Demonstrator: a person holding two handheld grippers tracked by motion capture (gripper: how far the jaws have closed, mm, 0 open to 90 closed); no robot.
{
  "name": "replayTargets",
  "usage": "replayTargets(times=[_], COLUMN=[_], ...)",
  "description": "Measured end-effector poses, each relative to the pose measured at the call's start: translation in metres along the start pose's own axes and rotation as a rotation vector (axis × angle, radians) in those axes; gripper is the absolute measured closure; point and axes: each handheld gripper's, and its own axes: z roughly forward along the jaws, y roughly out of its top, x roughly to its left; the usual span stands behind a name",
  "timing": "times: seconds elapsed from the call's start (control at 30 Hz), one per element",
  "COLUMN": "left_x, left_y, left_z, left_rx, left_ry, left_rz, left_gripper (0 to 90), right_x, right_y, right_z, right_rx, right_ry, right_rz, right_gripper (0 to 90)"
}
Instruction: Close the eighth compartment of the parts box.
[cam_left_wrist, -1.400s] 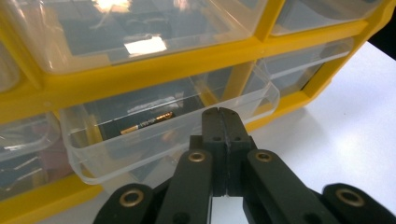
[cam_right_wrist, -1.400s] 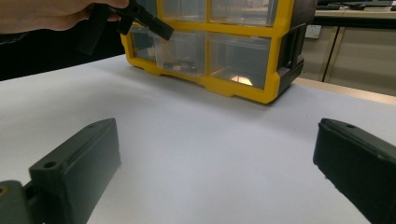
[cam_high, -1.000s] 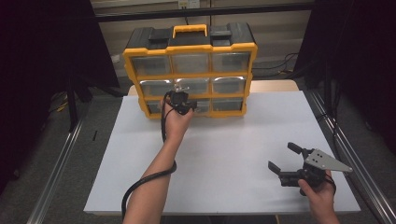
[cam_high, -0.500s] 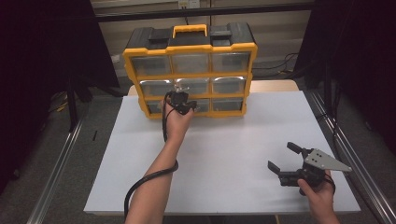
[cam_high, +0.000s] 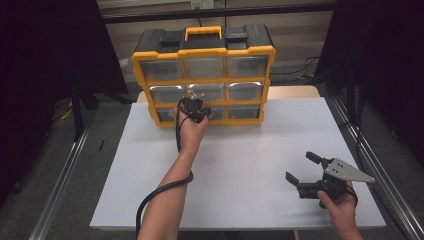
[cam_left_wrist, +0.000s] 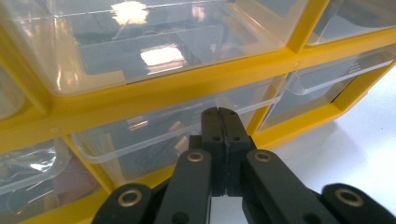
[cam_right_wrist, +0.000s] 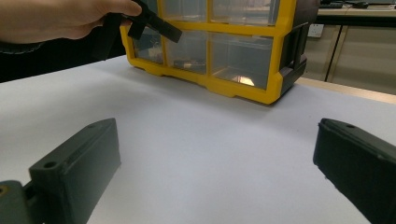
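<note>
Yellow drawer cabinet (cam_high: 202, 75) upright at the far edge of the white desk (cam_high: 240, 165), clear drawer fronts facing the person. Left tongs (cam_left_wrist: 223, 122) pressed together with nothing between, tips at the lip of the bottom-row middle drawer (cam_left_wrist: 163, 135), seemingly placed to hook or nudge it; contact not discernible. Right tongs (cam_high: 299, 169) spread wide, empty, parked low over the near right of the desk, well apart from the cabinet, probably in reserve.
</note>
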Motion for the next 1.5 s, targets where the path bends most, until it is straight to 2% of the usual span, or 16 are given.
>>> replayTargets(times=[0.2, 0.37, 0.53, 0.6, 0.77, 0.8, 0.87, 0.93, 1.1, 1.13, 1.17, 1.3, 1.33, 1.5], left_x=[0.000, -0.002, -0.001, 0.000, 0.003, 0.002, 0.004, 0.004, 0.004, 0.004, 0.004, 0.003, 0.005, 0.003], left_y=[-0.002, -0.002, -0.004, -0.006, -0.009, -0.010, -0.013, -0.015, -0.021, -0.022, -0.023, -0.028, -0.029, -0.036], left_z=[0.001, 0.000, -0.003, -0.006, -0.018, -0.019, -0.024, -0.028, -0.037, -0.038, -0.040, -0.045, -0.047, -0.051], left_rx=[-0.018, -0.037, -0.045, -0.057, -0.087, -0.095, -0.098, -0.112, -0.136, -0.143, -0.139, -0.147, -0.137, -0.139], left_ry=[-0.007, -0.018, -0.023, -0.035, -0.066, -0.075, -0.075, -0.101, -0.117, -0.133, -0.128, -0.161, -0.167, -0.174], left_rz=[-0.005, -0.019, -0.021, -0.036, -0.035, -0.047, -0.038, -0.043, -0.037, -0.035, -0.026, -0.024, -0.004, 0.018], left_gripper=[89.7, 84.7, 71.5, 66.4, 54.6, 52.3, 48.9, 47.1, 40.3, 39.6, 39.2, 35.9, 35.0, 27.8], right_x=[0.000, 0.000, 0.001, 0.001, 0.000, -0.001, 0.000, 0.000, 0.001, 0.001, 0.001, 0.001, 0.001, 0.001], right_y=[0.000, 0.001, 0.001, 0.001, 0.001, 0.001, 0.001, 0.001, 0.001, 0.001, 0.001, 0.001, 0.000, 0.000], right_z=[0.003, 0.002, 0.001, 0.001, 0.000, 0.000, 0.000, 0.000, 0.000, 0.000, 0.000, 0.000, 0.000, 0.000], right_rx=[-0.002, -0.003, -0.001, -0.001, -0.004, -0.004, -0.004, -0.003, 0.000, 0.001, 0.001, 0.002, 0.003, 0.003], right_ry=[0.005, 0.004, 0.001, 0.002, -0.006, -0.009, -0.007, -0.004, -0.007, -0.006, -0.006, -0.004, -0.004, -0.008], right_rz=[-0.002, 0.002, 0.005, 0.004, 0.001, -0.001, 0.000, -0.001, -0.001, -0.001, -0.003, -0.003, -0.002, -0.001], right_gripper=[0.1, 0.1, 0.1, 0.1, 0.1, 0.1, 0.1, 0.1, 0.1, 0.1, 0.1, 0.1, 0.1, 0.1])
